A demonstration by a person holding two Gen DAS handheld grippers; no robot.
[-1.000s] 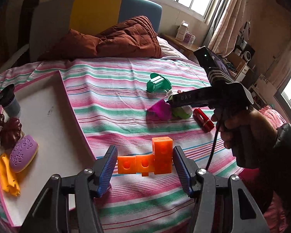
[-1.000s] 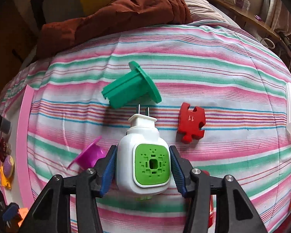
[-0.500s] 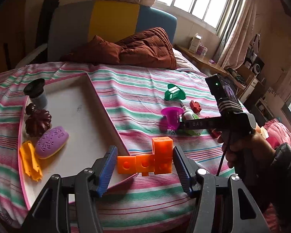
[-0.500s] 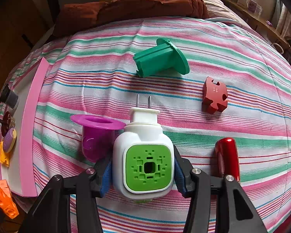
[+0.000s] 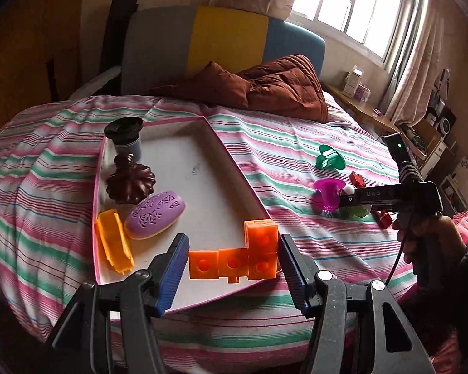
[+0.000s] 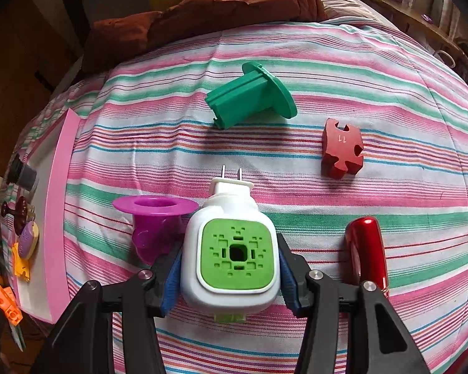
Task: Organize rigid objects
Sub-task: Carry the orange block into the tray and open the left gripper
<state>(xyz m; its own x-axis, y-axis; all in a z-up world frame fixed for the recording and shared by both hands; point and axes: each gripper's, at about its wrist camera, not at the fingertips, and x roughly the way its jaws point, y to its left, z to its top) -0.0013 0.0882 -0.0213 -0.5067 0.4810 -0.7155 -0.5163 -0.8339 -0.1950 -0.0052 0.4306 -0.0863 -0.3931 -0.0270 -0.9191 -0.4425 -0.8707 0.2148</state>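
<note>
Orange linked cubes [image 5: 234,260] sit clenched between the blue pads of the left gripper [image 5: 233,272], hanging over the near edge of the pink-rimmed tray [image 5: 227,155]. White plug-in device [image 6: 231,255] with a green face is grasped by the right gripper [image 6: 229,275], prongs pointing away from the fingers, with a magenta cup [image 6: 154,221] just left of them and a red tube [image 6: 366,249] just right.

A bed [image 5: 296,155] has a striped sheet. A brown blanket [image 5: 265,90] lies by the grey, yellow and blue headboard [image 5: 227,40]. A window [image 5: 352,3] has curtains [image 5: 418,46].
</note>
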